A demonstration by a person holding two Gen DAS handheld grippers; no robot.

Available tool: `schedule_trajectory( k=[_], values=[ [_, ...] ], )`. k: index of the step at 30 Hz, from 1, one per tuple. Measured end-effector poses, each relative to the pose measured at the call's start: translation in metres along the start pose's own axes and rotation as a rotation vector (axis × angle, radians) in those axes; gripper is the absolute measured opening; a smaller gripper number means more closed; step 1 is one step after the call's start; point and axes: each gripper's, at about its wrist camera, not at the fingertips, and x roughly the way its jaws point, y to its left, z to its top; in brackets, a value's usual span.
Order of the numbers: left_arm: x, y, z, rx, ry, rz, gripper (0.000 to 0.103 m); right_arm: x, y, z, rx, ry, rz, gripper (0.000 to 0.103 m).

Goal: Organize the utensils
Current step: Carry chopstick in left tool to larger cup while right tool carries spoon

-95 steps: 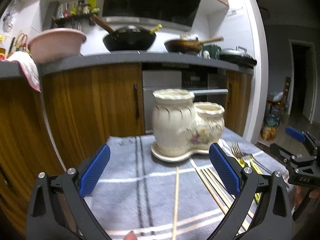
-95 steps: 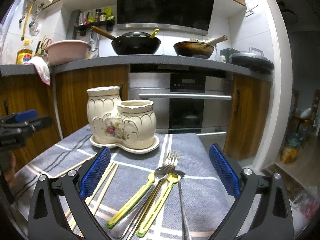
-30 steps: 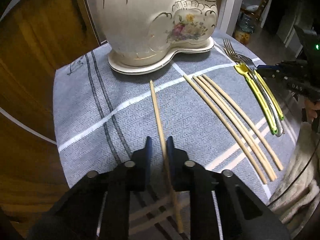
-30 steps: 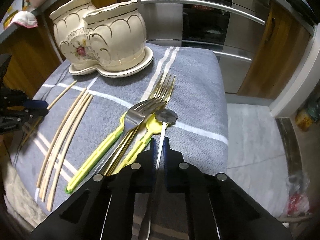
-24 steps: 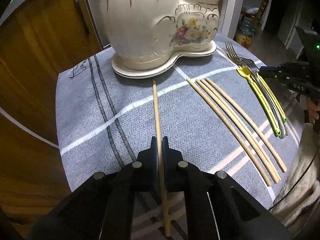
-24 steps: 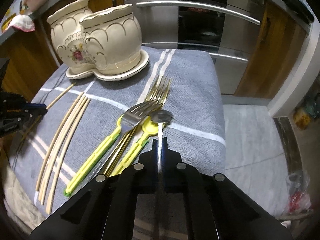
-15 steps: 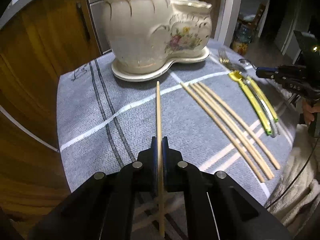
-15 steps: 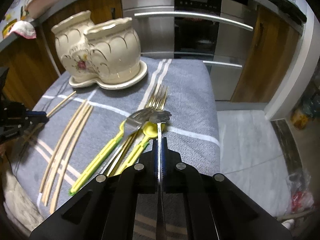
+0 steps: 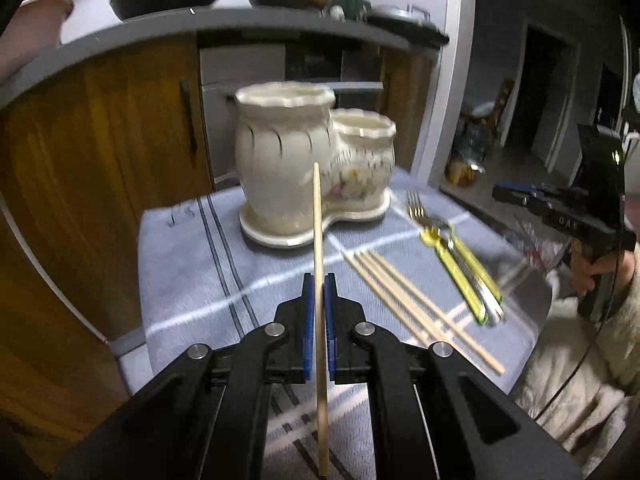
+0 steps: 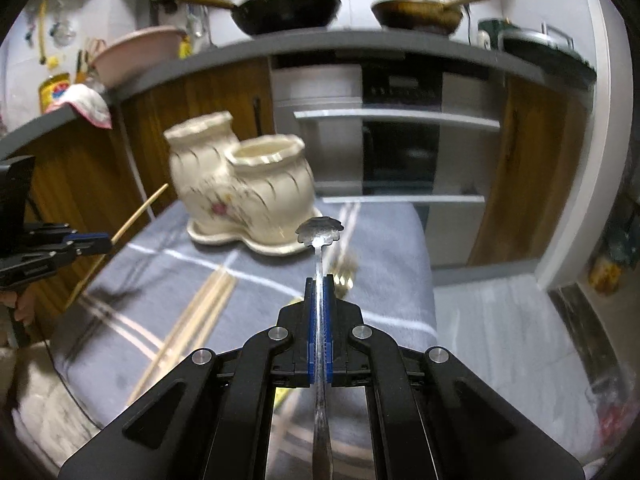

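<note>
Jaws clamp chopstick [image 9: 317, 240], spoon [image 10: 319, 236], holder [image 9: 308, 168] beyond

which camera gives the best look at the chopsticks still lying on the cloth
The left wrist view. The loose chopsticks lie there full length, side by side, unblocked. In the right wrist view the loose chopsticks are blurred and their near ends run behind the right gripper.

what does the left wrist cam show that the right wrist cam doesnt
Only the left wrist view: the yellow-handled utensils lying full length on the cloth, and the left gripper shut on a chopstick up close. Only the right wrist view: the right gripper shut on a silver spoon. Both: the ceramic holder, loose chopsticks.
</note>
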Motion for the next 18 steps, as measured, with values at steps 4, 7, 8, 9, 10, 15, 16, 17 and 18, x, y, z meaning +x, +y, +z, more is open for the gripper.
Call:
schedule_trajectory(
  k=[4,7,8,9,10,15,16,17,18],
  values=[
    [-0.010,0.008,0.012,-0.039,-0.084,-0.003,0.005,-0.009,0.009,0.015,-0.019,-0.092,0.012,0.004],
    [-0.020,0.012,0.028,-0.066,-0.154,0.001,0.005,-0.010,0.015,0.031,-0.027,-0.146,0.020,0.004],
    [-0.022,0.014,0.033,-0.070,-0.172,0.007,0.005,-0.009,0.016,0.036,-0.023,-0.160,0.022,0.004],
    [-0.025,0.015,0.041,-0.076,-0.197,0.013,0.005,-0.008,0.017,0.042,-0.018,-0.174,0.026,0.004],
    [-0.026,0.017,0.045,-0.083,-0.216,0.014,0.005,-0.007,0.017,0.049,-0.011,-0.190,0.027,0.004],
    [-0.031,0.023,0.082,-0.112,-0.311,0.008,0.005,0.001,0.017,0.077,0.018,-0.256,0.039,0.004],
    [-0.030,0.023,0.087,-0.112,-0.323,0.010,0.005,0.003,0.016,0.084,0.026,-0.273,0.035,0.004],
    [-0.029,0.023,0.095,-0.112,-0.338,0.011,0.005,0.005,0.016,0.091,0.034,-0.287,0.034,0.004],
    [-0.026,0.024,0.103,-0.111,-0.352,0.007,0.005,0.008,0.015,0.099,0.043,-0.300,0.038,0.004]
  ],
)
